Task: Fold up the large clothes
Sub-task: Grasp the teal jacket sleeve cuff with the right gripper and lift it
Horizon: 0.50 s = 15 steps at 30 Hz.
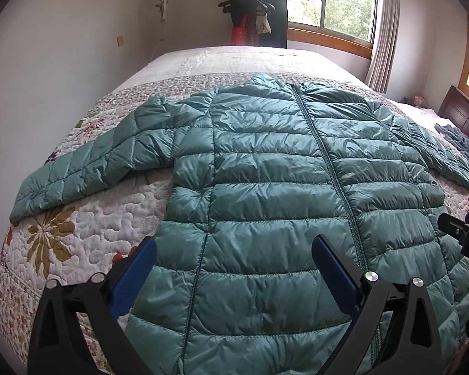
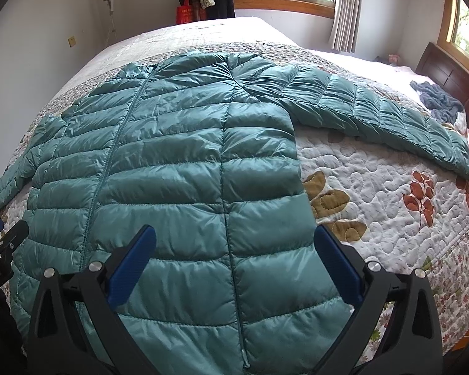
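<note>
A teal quilted down jacket (image 1: 265,172) (image 2: 172,162) lies flat and zipped on the bed, collar far, hem near me, both sleeves spread outward. Its left sleeve (image 1: 87,168) reaches toward the bed's left edge. Its right sleeve (image 2: 375,115) stretches toward the headboard side. My left gripper (image 1: 234,247) hovers open over the jacket's lower left half, nothing between its blue pads. My right gripper (image 2: 234,237) hovers open over the lower right half, also holding nothing. Each gripper's tip shows at the edge of the other's view: the right gripper (image 1: 462,234) and the left gripper (image 2: 3,237).
A floral quilt (image 2: 390,187) covers the bed. A dark wooden headboard (image 2: 453,72) stands at the right, with a grey-blue cloth (image 2: 437,100) heaped near it. A clothes rack with dark garments (image 1: 256,9) stands beyond the bed by the window (image 1: 344,3).
</note>
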Each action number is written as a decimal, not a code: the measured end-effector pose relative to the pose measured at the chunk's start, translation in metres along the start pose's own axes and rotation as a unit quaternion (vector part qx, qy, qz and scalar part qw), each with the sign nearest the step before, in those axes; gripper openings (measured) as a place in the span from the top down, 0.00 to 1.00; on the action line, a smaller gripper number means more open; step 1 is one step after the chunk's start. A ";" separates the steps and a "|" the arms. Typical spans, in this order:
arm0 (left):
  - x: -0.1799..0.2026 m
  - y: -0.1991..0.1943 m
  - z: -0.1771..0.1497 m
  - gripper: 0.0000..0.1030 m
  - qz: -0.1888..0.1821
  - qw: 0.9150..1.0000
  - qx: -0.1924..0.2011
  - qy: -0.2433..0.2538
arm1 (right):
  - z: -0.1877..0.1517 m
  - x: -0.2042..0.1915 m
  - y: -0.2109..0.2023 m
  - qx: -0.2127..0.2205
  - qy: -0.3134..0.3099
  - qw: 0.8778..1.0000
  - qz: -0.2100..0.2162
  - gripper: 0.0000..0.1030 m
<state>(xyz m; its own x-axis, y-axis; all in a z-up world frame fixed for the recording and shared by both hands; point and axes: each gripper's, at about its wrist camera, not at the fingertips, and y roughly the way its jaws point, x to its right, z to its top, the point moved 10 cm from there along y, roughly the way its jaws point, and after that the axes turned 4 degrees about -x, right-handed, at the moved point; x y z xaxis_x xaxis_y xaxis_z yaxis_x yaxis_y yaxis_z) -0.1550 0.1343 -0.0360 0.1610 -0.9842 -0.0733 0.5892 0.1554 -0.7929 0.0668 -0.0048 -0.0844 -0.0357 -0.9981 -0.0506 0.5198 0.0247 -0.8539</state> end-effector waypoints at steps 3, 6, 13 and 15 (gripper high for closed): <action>0.007 0.001 0.012 0.04 -0.002 1.000 0.005 0.006 | 0.008 0.018 0.004 -0.016 0.021 0.999 0.026 0.03; 0.011 0.003 0.027 0.04 -0.004 1.000 0.014 0.007 | 0.024 0.071 0.006 -0.026 0.079 0.996 0.021 0.03; 0.006 0.017 0.053 0.04 0.009 0.999 0.042 0.000 | 0.044 0.264 0.003 -0.030 0.251 0.966 -0.059 0.03; 0.005 0.024 0.054 0.04 0.005 0.999 0.042 -0.003 | 0.041 0.310 0.002 -0.031 0.290 0.954 -0.075 0.03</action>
<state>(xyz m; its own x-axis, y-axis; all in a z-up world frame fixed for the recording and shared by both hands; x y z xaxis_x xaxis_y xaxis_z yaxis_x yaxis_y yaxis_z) -0.0973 0.1376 -0.0233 0.1713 -0.9822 -0.0773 0.6515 0.1717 -0.7390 0.0913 -0.3168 -0.0807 -0.5814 -0.7917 -0.1874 0.4211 -0.0957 -0.9020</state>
